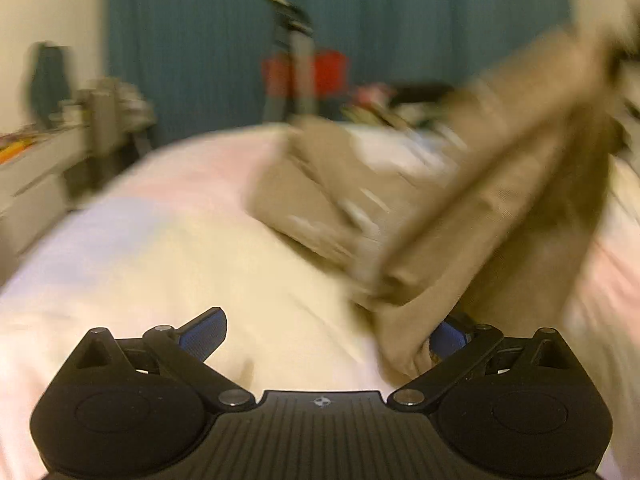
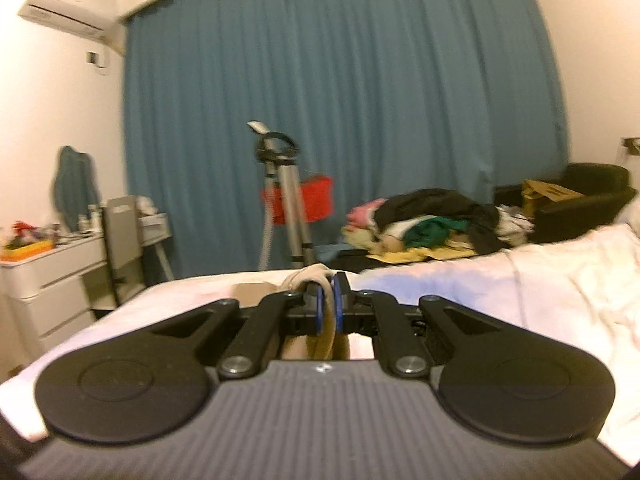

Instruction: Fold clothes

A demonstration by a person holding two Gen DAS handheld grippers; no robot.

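Right gripper (image 2: 328, 300) clamped on tan garment (image 1: 460, 208), left gripper (image 1: 324, 340) spread wide

Right wrist view: blue pads pinched tight on a bunched fold of the tan cloth, which pokes out above the fingertips and hangs below them, over the pale bedsheet (image 2: 500, 300). Left wrist view, heavy blur: jaws wide apart, nothing clamped; the garment's near edge drapes over the right-side blue pad (image 1: 450, 338), can't tell if it's pressing. From there the garment rises in a taut band to the upper right of frame, the rest lies crumpled on the sheet further back. Behind the bed: teal curtain (image 2: 340, 100), tripod (image 2: 286, 200) with a red basket (image 2: 316, 198) behind it, clothes pile (image 2: 432, 220), white drawers (image 2: 52, 280) on the left
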